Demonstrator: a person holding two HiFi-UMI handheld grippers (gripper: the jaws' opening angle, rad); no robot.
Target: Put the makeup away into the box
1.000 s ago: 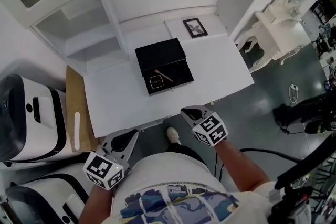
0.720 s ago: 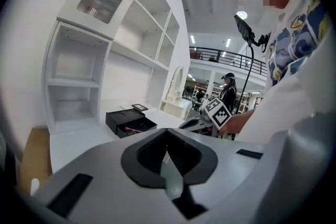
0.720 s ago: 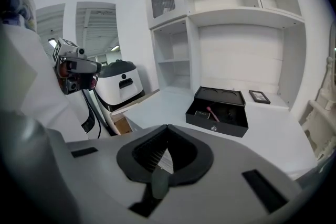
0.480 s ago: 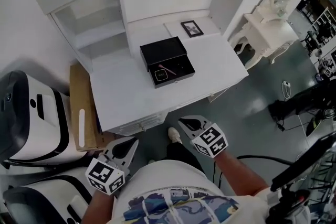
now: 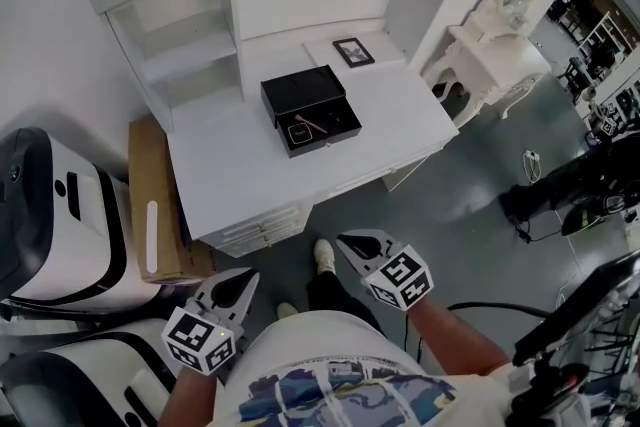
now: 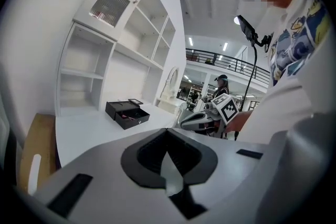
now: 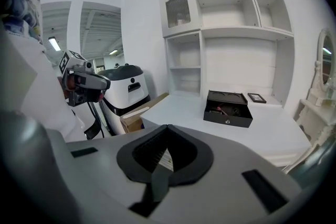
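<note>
An open black box [image 5: 310, 110] stands on the white table [image 5: 230, 175], its lid tilted back. Inside lie a pink-handled makeup brush [image 5: 312, 122] and a small black compact [image 5: 294, 129]. The box also shows far off in the left gripper view [image 6: 126, 113] and the right gripper view [image 7: 228, 110]. Both grippers are held low by the person's body, well short of the table's front edge. My left gripper [image 5: 243, 277] is shut with nothing in it, and so is my right gripper [image 5: 350, 240]. Each gripper view shows its own jaws met and empty.
A small framed picture [image 5: 353, 51] lies behind the box, under white shelves [image 5: 180, 55]. A cardboard box [image 5: 150, 210] and white machines [image 5: 50, 215] stand left of the table. A white vanity with a mirror [image 5: 500, 45] is at the right, dark gear [image 5: 550, 200] on the floor.
The person has stepped back from the table, so the table and box look smaller and farther. Both grippers drew back with the body and stayed shut and empty.
</note>
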